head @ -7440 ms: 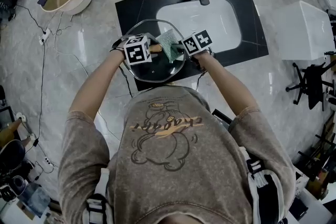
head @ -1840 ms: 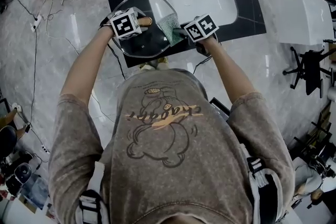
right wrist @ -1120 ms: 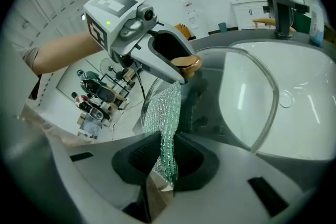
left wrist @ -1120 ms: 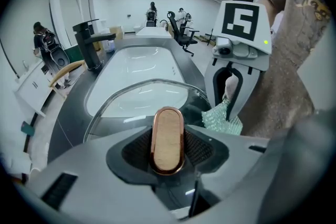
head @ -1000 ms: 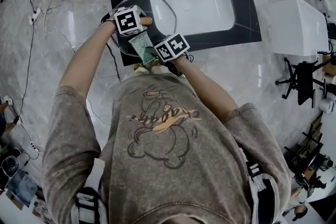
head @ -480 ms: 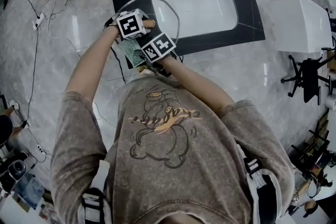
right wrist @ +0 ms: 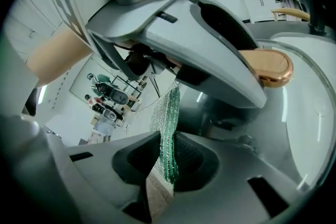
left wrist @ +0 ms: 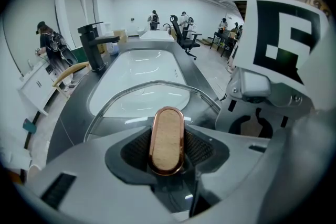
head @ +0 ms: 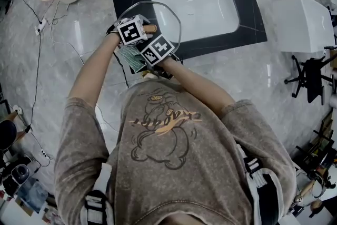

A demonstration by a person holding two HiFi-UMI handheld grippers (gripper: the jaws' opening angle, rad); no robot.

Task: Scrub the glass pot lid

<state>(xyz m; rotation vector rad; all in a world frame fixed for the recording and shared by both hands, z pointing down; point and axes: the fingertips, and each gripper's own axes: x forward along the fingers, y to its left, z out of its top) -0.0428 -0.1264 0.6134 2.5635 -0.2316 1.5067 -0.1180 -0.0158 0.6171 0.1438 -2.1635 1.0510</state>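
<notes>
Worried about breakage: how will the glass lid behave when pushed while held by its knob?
Probably stiff and breakable: the lid is clear glass. Held only by its knob, it may pivot when the scrub cloth pushes its edge.

Clear glossy glass is making up the pot lid (left wrist: pixel 142 99); its knob (left wrist: pixel 167 139) is looking like matt wood ringed in shiny copper metal. Green scrub cloth (right wrist: pixel 167 128) is glinting, rough mesh. White sink (head: pixel 200 8) is gleaming glossy.

Glass pot lid (head: pixel 160 16): clear, metal-rimmed, oval wood-toned knob (left wrist: pixel 167 139) with copper edge; held tilted above black tabletop (head: pixel 247 13), overlapping white sink (head: pixel 205 8). Green mesh scrub pad (right wrist: pixel 168 113): edgewise, by lid's near-left side.
</notes>
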